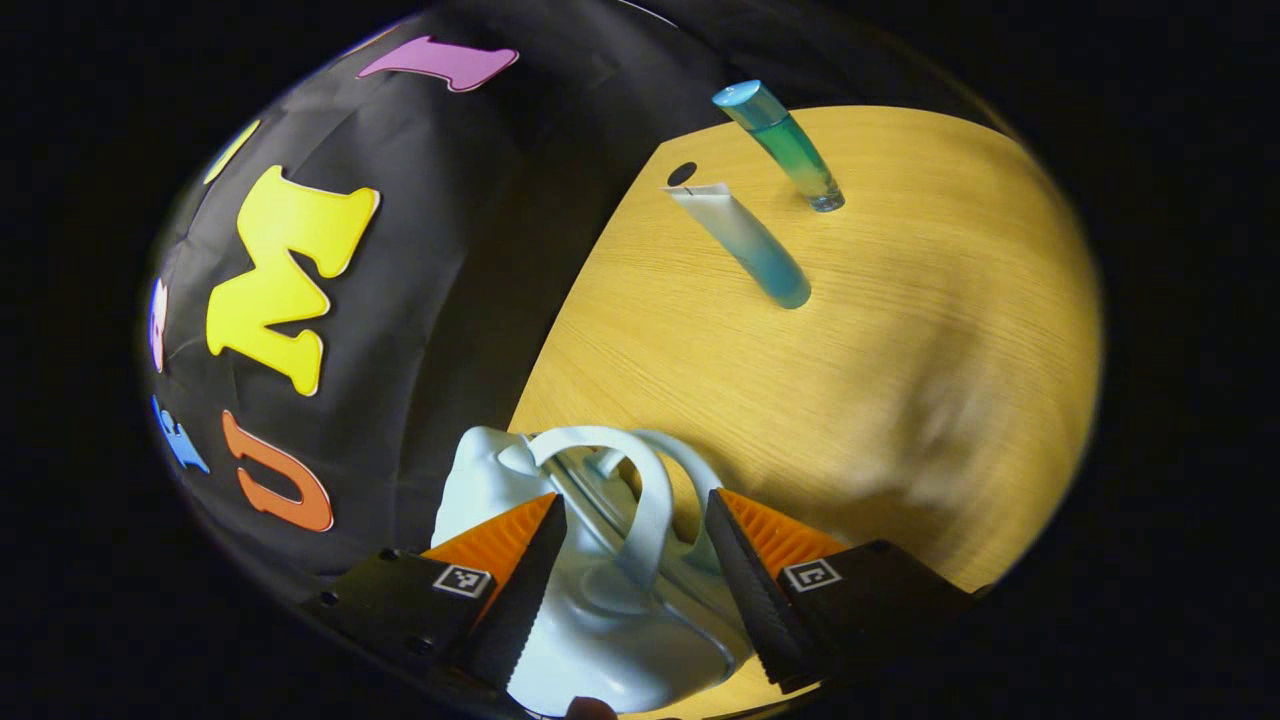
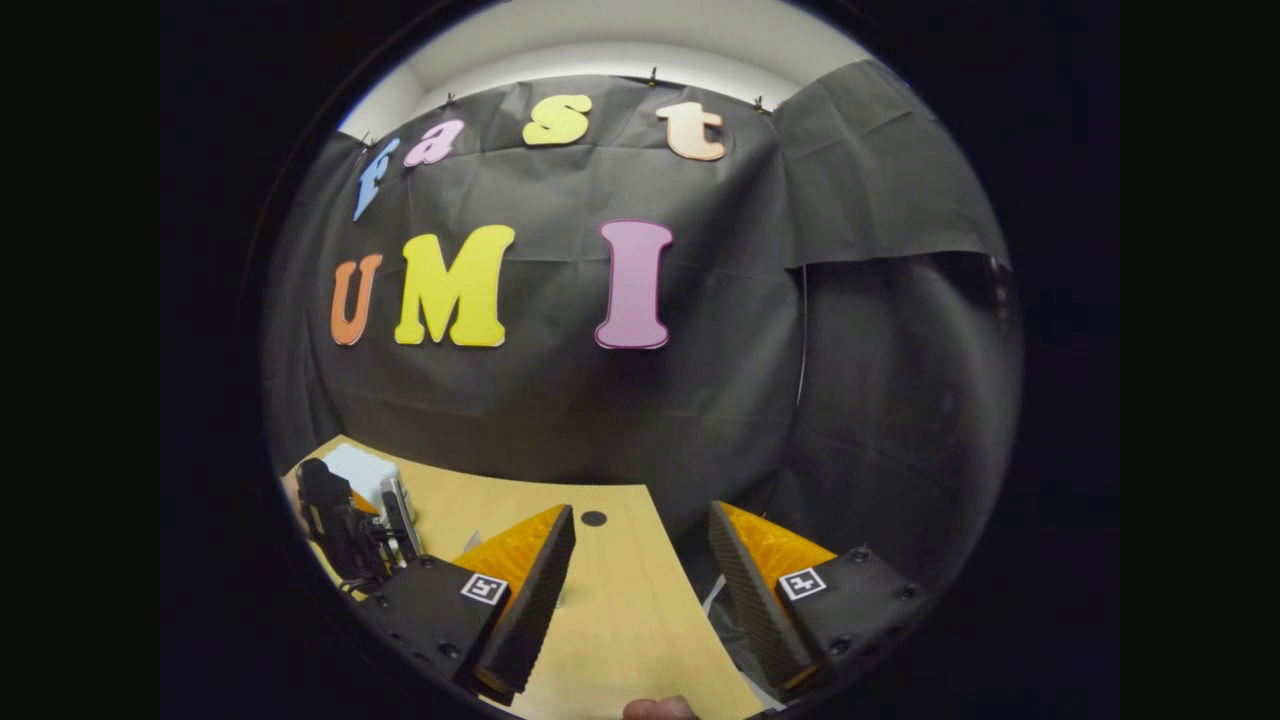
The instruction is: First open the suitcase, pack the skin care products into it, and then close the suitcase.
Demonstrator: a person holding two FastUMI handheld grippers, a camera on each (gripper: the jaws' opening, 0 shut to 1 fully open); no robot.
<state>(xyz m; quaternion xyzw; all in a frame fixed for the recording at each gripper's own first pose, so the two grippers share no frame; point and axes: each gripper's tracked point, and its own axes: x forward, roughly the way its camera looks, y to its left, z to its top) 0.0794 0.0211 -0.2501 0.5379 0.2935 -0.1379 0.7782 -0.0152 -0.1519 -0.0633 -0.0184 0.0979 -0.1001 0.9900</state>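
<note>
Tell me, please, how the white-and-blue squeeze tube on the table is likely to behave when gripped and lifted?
The tube looks soft-walled, so it would probably dent under the fingers. Its flat crimped end suggests it won't roll far. It stands apart from the bottle, so lifting it should disturb nothing.

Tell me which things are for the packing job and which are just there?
For the job:
suitcase
bottle
tube
left gripper, open around the suitcase's handle

Just there:
table
hole in the table
right gripper, open in the air

Black cloth wall (image 2: 560,400) behind wooden table (image 1: 900,350)
</note>
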